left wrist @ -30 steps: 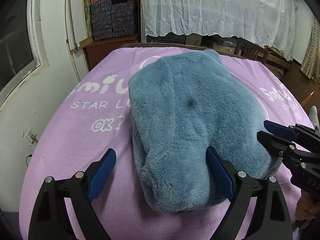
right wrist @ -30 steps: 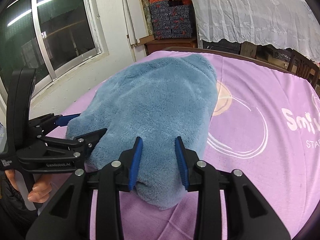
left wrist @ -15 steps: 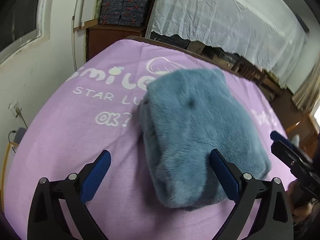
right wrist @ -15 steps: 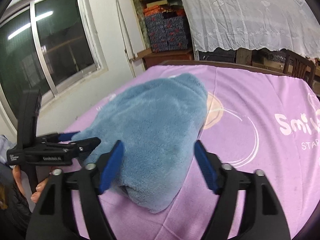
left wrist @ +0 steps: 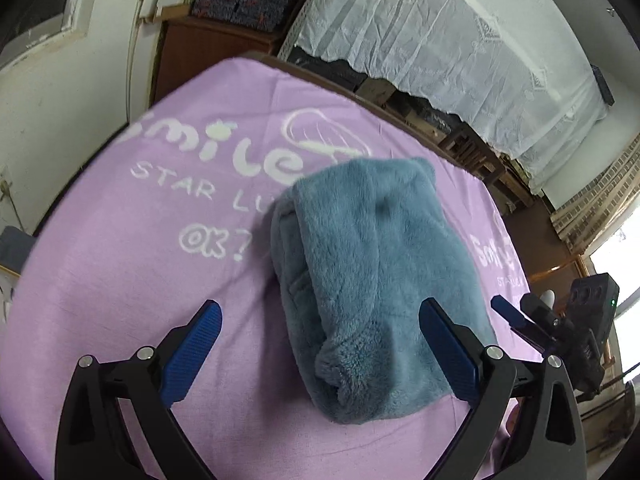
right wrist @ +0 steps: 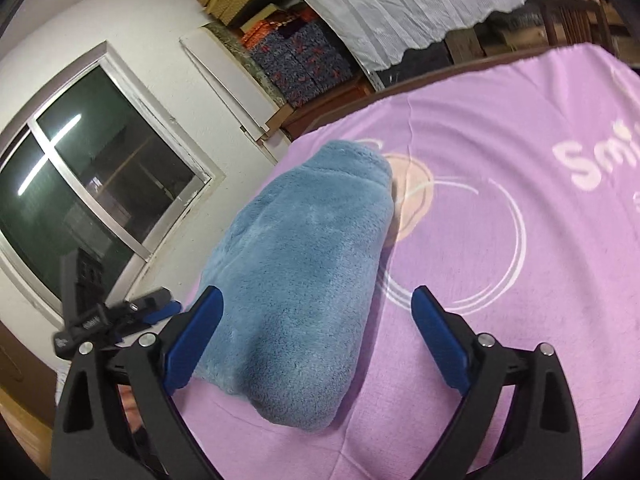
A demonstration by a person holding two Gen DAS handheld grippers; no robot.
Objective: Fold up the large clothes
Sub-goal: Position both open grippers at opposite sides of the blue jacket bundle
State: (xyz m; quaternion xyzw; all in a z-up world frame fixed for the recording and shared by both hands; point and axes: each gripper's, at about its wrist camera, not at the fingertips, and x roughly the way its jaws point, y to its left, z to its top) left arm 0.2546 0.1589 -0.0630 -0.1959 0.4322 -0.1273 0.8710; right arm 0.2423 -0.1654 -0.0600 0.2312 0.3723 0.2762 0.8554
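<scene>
A fluffy blue garment (left wrist: 368,280) lies folded into a thick bundle on the purple cloth (left wrist: 120,280); it also shows in the right wrist view (right wrist: 304,288). My left gripper (left wrist: 320,344) is open and empty, held above the bundle's near end. My right gripper (right wrist: 316,332) is open and empty, also raised over the bundle's near end. The right gripper shows at the right edge of the left wrist view (left wrist: 520,324). The left gripper shows at the left of the right wrist view (right wrist: 132,312).
The purple cloth (right wrist: 500,240) with white lettering covers the table. A white wall and window (right wrist: 80,200) stand at the left. A wooden cabinet (left wrist: 208,52) with patterned boxes and a lace-covered piece of furniture (left wrist: 440,40) stand beyond the far edge.
Both grippers have lifted up and back from the bundle. The right gripper's jaws have opened wide from a narrow gap. The bundle lies still.
</scene>
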